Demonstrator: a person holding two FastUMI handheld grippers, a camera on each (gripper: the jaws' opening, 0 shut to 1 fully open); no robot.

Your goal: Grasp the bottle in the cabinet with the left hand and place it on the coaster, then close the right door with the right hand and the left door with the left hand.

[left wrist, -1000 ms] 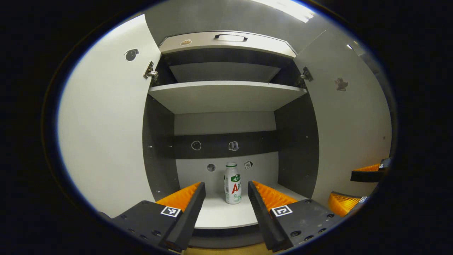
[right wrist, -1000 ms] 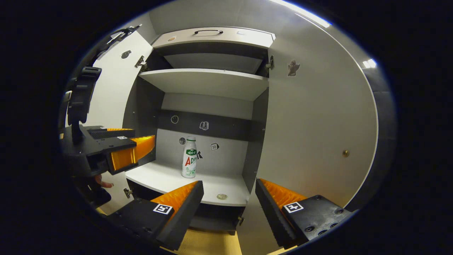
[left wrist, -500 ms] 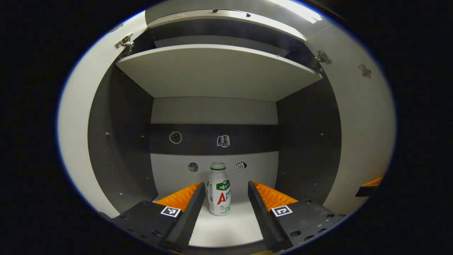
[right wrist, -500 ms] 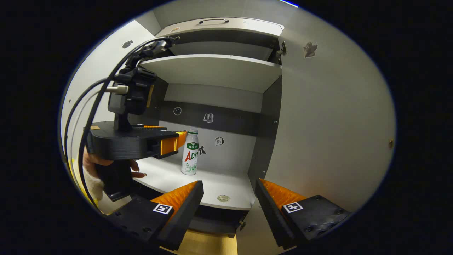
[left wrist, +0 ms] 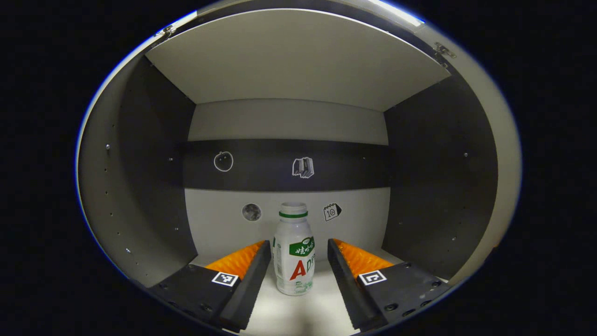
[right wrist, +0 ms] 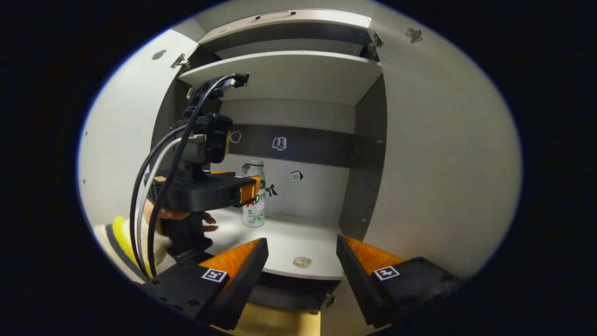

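Note:
A white bottle [left wrist: 294,254] with a green and red label stands upright at the back of the cabinet's lower shelf [left wrist: 303,312]. My left gripper [left wrist: 298,243] is open inside the cabinet, its fingertips flanking the bottle without pressing it. In the right gripper view the left gripper [right wrist: 254,185] reaches the bottle [right wrist: 253,215] from the left, held by a hand [right wrist: 186,217]. A small round coaster [right wrist: 302,262] lies near the shelf's front edge. My right gripper [right wrist: 302,243] is open in front of the cabinet, with nothing between its fingers.
Both doors stand open: the left door [right wrist: 126,135] and the right door [right wrist: 433,154]. An upper shelf [right wrist: 289,74] spans the cabinet above. Dark side walls [left wrist: 433,186] close in on both sides. Cables [right wrist: 154,186] trail from the left gripper.
My left gripper has pushed deeper into the cabinet, so the bottle now stands between its open fingertips. The right gripper has edged closer and tilted slightly; the bottle has not moved.

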